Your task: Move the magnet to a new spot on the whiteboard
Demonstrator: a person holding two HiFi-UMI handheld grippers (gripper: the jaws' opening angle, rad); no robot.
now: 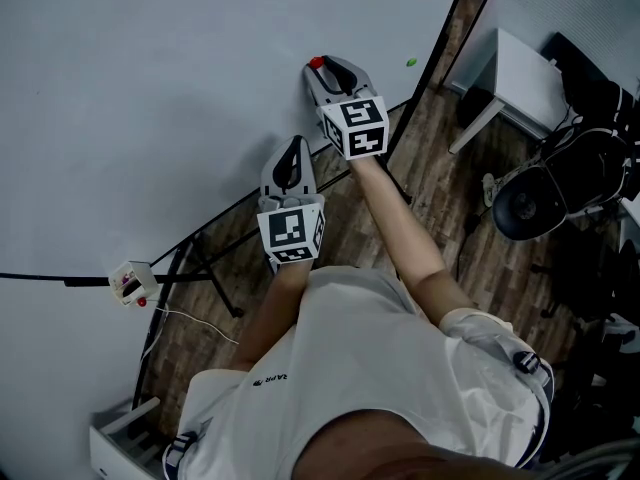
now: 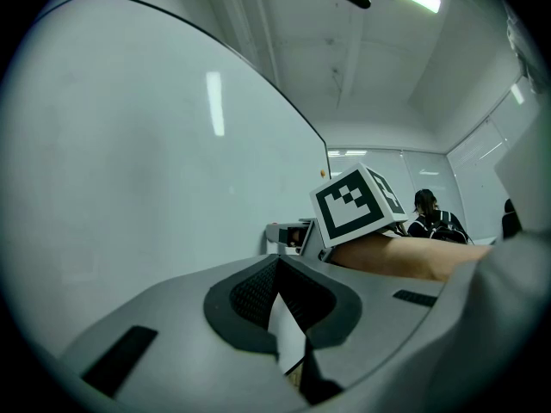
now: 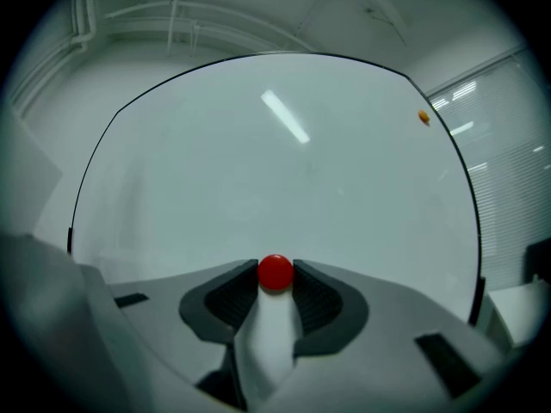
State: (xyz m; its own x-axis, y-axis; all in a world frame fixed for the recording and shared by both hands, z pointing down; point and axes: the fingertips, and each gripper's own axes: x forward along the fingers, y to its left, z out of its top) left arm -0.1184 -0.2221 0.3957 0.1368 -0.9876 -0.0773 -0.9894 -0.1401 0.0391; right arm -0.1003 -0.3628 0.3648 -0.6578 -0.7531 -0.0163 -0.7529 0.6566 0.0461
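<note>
Whiteboard [image 1: 150,88] fills the space in front of me. My right tongs [image 3: 276,275] pinch the red magnet [image 3: 275,273] by its sides, right at their tips, and it sits flat on the board. My left tongs [image 2: 277,263] are clenched on nothing. I think the round magnet could pop out when I pull, because it sticks hard. Then it might drop to the floor.
</note>
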